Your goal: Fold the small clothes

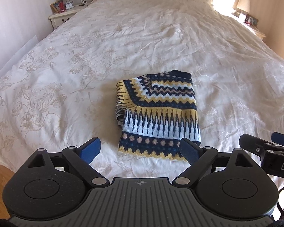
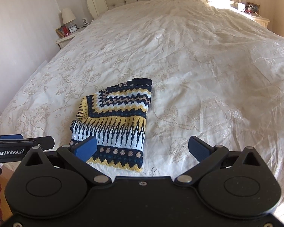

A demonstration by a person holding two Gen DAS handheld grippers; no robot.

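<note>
Both tools gape (nothing held) above the folded sweater (image 1: 157, 117).

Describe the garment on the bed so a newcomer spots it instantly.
Start at the big bed with its pale floral cover. Near the foot end lies a folded knitted sweater. It is the only item on the cover, patterned in navy, yellow and white zigzags.
</note>
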